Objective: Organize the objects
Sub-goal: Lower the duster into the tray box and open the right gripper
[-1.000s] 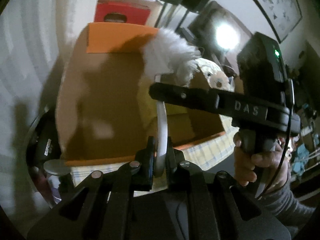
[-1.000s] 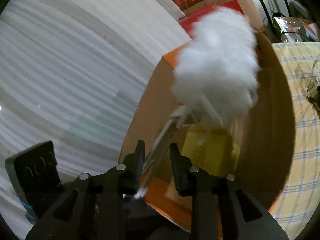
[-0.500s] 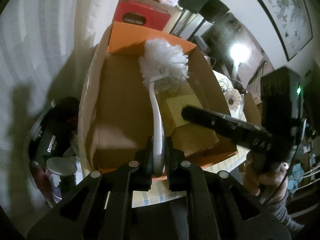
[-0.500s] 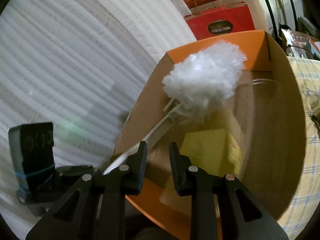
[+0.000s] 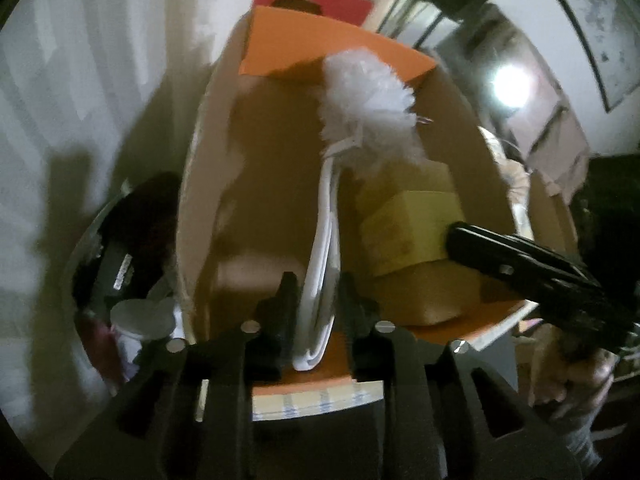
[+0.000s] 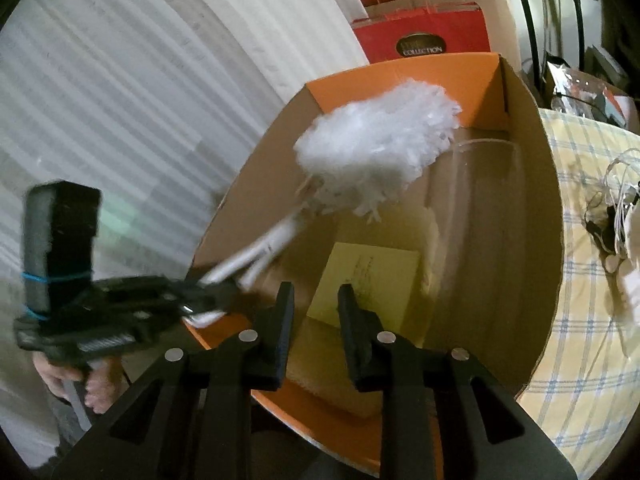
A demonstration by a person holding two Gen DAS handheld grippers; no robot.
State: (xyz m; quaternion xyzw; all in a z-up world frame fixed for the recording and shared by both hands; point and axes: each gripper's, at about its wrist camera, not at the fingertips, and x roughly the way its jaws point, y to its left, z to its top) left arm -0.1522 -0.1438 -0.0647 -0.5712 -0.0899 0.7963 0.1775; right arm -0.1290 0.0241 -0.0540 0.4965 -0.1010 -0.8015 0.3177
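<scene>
Nearby, red box (image 6: 420,34), checked cloth (image 6: 580,280), yellow packet (image 6: 368,280)

I see the box (image 6: 532,208) sitting on the desk (image 6: 580,320), with the brush (image 5: 360,96) lying inside it, head toward the far wall. A packet (image 6: 368,280) lies in the box to the brush's right. Beyond the far wall stands a carton (image 6: 420,36).

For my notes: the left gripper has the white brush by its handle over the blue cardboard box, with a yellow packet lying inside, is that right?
Not quite: the cardboard box is orange and brown, not blue, as the right wrist view shows. The rest stands: the left gripper has the white brush by its handle, and a yellow packet lies inside.
</scene>
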